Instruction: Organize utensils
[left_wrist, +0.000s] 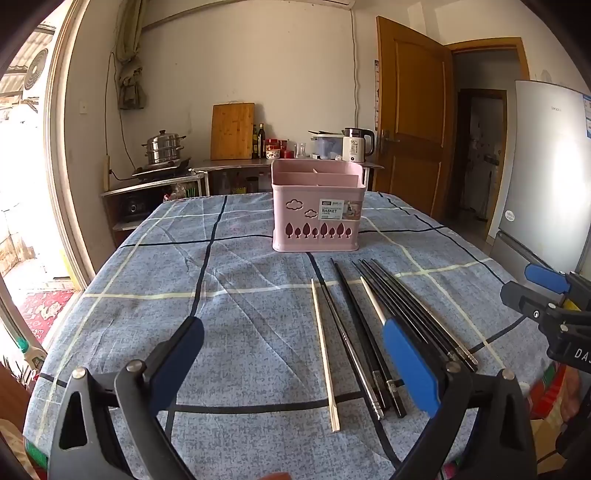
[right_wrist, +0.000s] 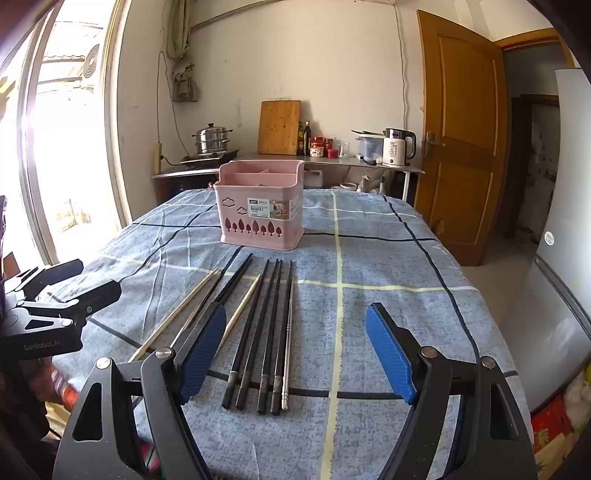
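Observation:
Several chopsticks lie side by side on the blue checked tablecloth (left_wrist: 240, 314): black ones (left_wrist: 369, 332), a pale wooden one (left_wrist: 325, 354) and a metal one (right_wrist: 287, 343). Beyond them stands a pink utensil basket (left_wrist: 317, 210) with inner compartments, empty as far as I see. My left gripper (left_wrist: 291, 354) hovers open over the near ends of the chopsticks, nothing between its blue pads. My right gripper (right_wrist: 295, 343) is also open above the chopsticks (right_wrist: 258, 332), with the basket (right_wrist: 262, 206) ahead of it. Each gripper shows at the edge of the other's view.
The table's right edge drops toward a fridge (left_wrist: 546, 177) and an open wooden door (left_wrist: 413, 118). Behind the table a counter holds a steamer pot (left_wrist: 164, 147), cutting board (left_wrist: 232, 131), bottles and a kettle (left_wrist: 356, 144). A bright glass door is on the left.

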